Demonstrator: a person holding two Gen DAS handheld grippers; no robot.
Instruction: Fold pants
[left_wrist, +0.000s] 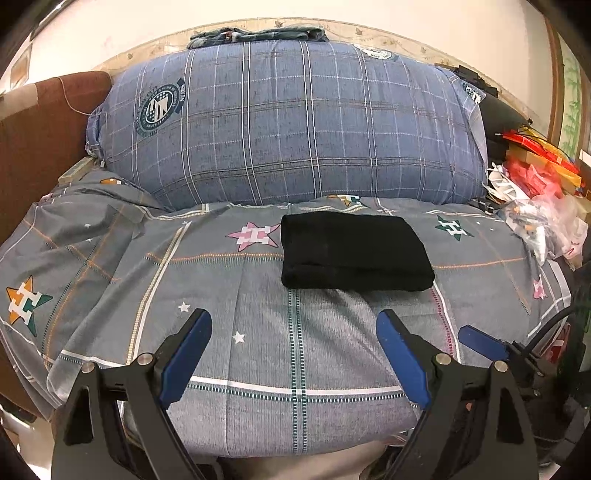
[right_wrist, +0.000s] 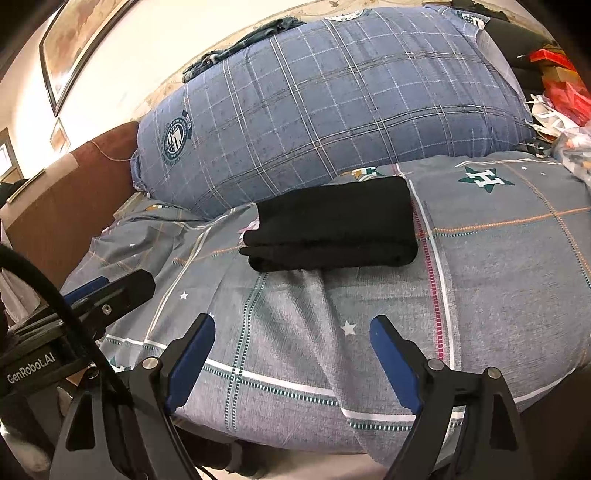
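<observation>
Left wrist view: your left gripper (left_wrist: 293, 334) has its jaws wide apart with nothing between them, above the sheet (left_wrist: 332, 350). The pants (left_wrist: 352, 253) lie ahead as a squared black stack, well apart from both tools, so the folding looks finished. If you tidy anything, press the near edge flat without dragging the stack. At the right edge you see one finger of the right gripper (left_wrist: 480, 338).

The right wrist view shows the right gripper (right_wrist: 291, 339), also spread and empty. Only here can you see the pants' (right_wrist: 332, 225) layered left end, and the wall picture (right_wrist: 74, 40).
</observation>
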